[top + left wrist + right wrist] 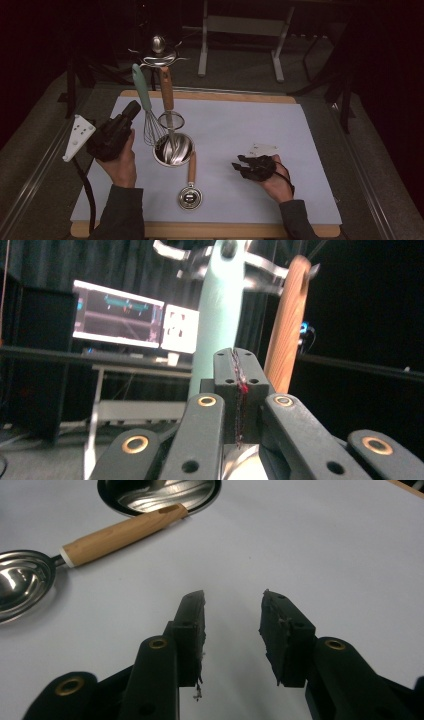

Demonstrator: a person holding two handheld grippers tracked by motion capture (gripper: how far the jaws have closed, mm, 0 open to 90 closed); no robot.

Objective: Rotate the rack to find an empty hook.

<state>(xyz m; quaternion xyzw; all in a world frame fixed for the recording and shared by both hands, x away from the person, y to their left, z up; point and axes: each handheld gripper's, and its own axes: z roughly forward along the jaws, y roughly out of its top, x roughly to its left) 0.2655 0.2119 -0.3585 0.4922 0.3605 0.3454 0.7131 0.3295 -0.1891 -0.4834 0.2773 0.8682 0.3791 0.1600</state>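
Note:
A steel utensil stand (158, 50) rises from a round dish base (175, 150) on the pale mat. From its hooks hang a teal-handled whisk (142, 92) and a wood-handled strainer (167, 92). My left gripper (133, 108) is raised just left of the whisk handle, apart from it. In the left gripper view its jaws (237, 357) are shut with nothing held, and the teal handle (217, 300) and wooden handle (289, 320) stand behind them. A wood-handled steel scoop (190, 187) lies on the mat. My right gripper (239, 164) rests low to its right, open and empty (234, 597).
The mat (260, 120) lies on a wooden board (210, 95) with bare room at its right half. In the right gripper view the scoop (120, 532) and the dish base (160, 492) lie ahead to the left. Monitors (120, 315) and a metal frame (240, 30) stand beyond the table.

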